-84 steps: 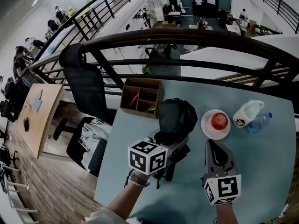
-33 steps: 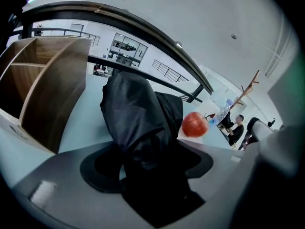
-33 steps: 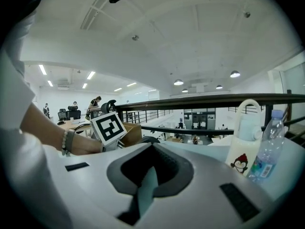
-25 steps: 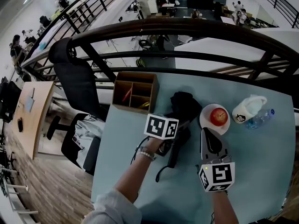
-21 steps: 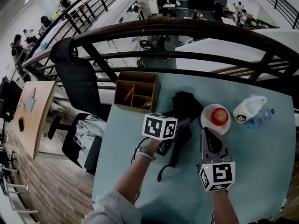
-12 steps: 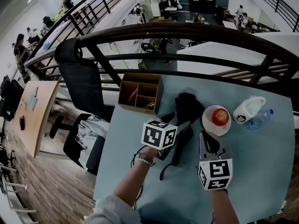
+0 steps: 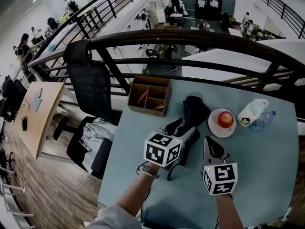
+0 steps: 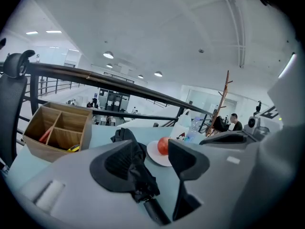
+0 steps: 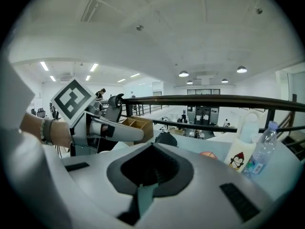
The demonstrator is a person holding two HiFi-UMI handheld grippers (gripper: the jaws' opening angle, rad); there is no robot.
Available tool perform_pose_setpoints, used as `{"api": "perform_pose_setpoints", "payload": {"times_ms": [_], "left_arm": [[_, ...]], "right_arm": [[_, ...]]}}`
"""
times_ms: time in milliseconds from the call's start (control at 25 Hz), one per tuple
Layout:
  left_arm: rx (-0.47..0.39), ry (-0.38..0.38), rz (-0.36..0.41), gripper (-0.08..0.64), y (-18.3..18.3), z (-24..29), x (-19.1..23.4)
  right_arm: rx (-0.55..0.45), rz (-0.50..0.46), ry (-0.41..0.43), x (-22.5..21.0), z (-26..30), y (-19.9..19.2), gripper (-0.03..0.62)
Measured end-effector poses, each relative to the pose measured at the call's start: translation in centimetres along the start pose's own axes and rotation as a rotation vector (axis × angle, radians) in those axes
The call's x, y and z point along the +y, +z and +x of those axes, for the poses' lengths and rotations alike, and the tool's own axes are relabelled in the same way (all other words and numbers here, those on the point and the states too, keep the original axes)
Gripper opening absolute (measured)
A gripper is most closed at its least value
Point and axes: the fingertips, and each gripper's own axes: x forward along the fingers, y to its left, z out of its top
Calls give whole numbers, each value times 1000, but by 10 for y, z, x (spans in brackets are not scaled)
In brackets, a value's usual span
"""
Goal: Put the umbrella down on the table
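Umbrella (image 7: 191, 114) lies on the table (image 7: 267, 175), left of the plate (image 7: 219, 135); our left gripper (image 7: 183, 129), jaws parted yet just narrowing, holds nothing; right gripper (image 7: 208, 141) closed, empty. Strap (image 7: 170, 173) snagging a jaw could drag it.

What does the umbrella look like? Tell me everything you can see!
The umbrella is black and folded short, its cloth bunched and crumpled. It lies flat on the pale blue table, cloth end far from the person, beside the white plate. Its dark stubby handle points back, a thin wrist loop trailing. The left gripper hangs above the handle; its jaws, which just closed a little, stand apart and don't pinch it.
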Motion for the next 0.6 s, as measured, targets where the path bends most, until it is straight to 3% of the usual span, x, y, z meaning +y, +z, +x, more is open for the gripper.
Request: {"api": "perform_pose_setpoints", "payload": {"times_ms": [600], "left_arm": [[-154,82,87,55,27,-96,-32]], "right_arm": [[-52,13,-40,43,-58,28,-2]]}}
